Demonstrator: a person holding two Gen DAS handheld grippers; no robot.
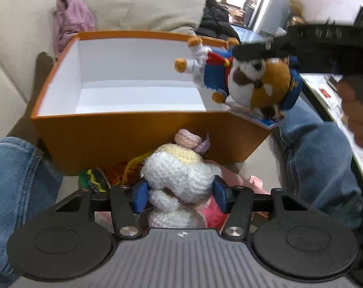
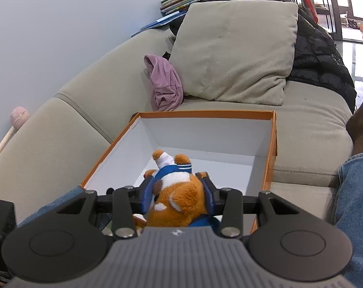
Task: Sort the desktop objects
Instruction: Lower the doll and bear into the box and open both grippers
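An orange box [image 1: 133, 132] with a white empty inside sits on the sofa; it also shows in the right wrist view [image 2: 273, 144]. My left gripper [image 1: 180, 195] is shut on a white crocheted doll [image 1: 179, 175] just in front of the box's near wall. My right gripper [image 2: 179, 192] is shut on a brown and white plush dog in a blue outfit [image 2: 179, 201] and holds it over the box's near right corner. The dog [image 1: 253, 81] and the right gripper above it show in the left wrist view.
A beige cushion [image 2: 234, 50], a pink cloth [image 2: 164, 84] and a black jacket [image 2: 320, 57] lie on the sofa behind the box. The person's jeans-clad legs [image 1: 320, 148] flank the box. Small colourful items [image 1: 97, 177] lie below the doll.
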